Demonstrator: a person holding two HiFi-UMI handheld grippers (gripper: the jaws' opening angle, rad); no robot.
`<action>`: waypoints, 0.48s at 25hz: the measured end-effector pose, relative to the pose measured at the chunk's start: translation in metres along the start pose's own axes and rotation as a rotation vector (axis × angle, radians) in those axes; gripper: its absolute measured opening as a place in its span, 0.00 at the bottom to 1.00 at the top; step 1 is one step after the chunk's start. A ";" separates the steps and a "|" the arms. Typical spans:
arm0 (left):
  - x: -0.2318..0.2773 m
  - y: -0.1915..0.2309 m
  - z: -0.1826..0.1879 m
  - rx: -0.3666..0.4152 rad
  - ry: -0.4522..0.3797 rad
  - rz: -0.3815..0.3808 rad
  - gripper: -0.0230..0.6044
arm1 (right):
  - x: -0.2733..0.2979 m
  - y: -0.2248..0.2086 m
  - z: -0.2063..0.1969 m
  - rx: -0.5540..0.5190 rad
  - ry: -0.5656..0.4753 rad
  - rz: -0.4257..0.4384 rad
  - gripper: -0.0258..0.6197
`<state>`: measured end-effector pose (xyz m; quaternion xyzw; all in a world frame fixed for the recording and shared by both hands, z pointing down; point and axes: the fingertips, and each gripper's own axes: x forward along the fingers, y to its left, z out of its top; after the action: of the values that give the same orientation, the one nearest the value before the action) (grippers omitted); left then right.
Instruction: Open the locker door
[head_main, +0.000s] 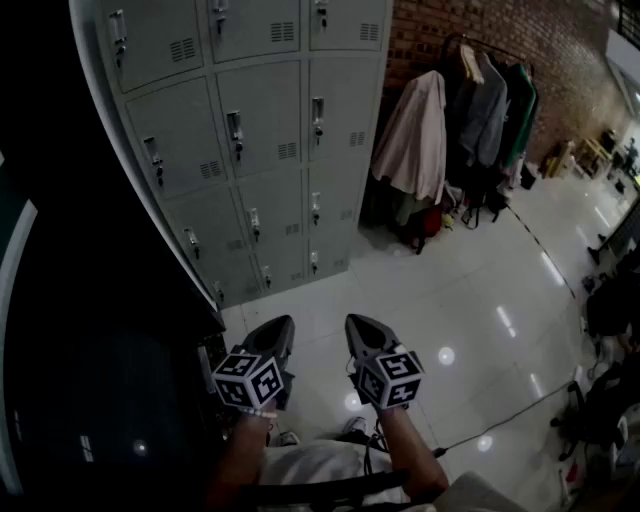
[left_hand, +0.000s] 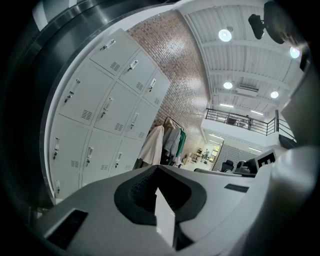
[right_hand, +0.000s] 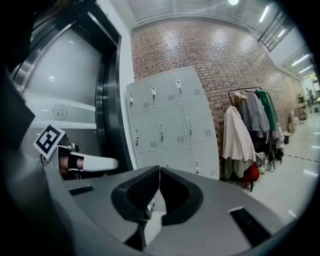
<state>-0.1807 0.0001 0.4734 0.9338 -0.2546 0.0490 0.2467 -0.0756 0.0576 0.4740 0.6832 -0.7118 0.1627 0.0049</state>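
Observation:
A bank of grey lockers (head_main: 250, 130) with small handles and vent slots stands ahead on the left, all its doors closed. It also appears as the lockers (left_hand: 105, 115) in the left gripper view and the lockers (right_hand: 170, 120) in the right gripper view. My left gripper (head_main: 281, 322) and right gripper (head_main: 354, 321) hang side by side low over the floor, well short of the lockers. Both point toward them. The left gripper (left_hand: 157, 166) has its jaws together with nothing between them. The right gripper (right_hand: 159, 168) is likewise shut and empty.
A clothes rack (head_main: 470, 120) hung with coats and jackets stands against the brick wall (head_main: 560, 50) just right of the lockers. Glossy white floor tiles (head_main: 440, 290) run to the right. A dark metal frame (right_hand: 107, 100) rises left of the lockers.

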 end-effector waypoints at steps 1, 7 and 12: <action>0.001 -0.001 0.000 0.001 -0.001 0.000 0.02 | 0.000 -0.001 0.001 0.004 -0.004 0.003 0.07; 0.010 -0.011 0.000 0.005 -0.003 0.003 0.02 | -0.004 -0.013 0.005 0.014 -0.017 0.008 0.08; 0.018 -0.022 -0.001 0.004 -0.009 0.010 0.02 | -0.008 -0.025 0.006 0.015 -0.006 0.016 0.07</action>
<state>-0.1537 0.0092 0.4689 0.9332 -0.2604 0.0464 0.2431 -0.0492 0.0637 0.4720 0.6779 -0.7161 0.1660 -0.0038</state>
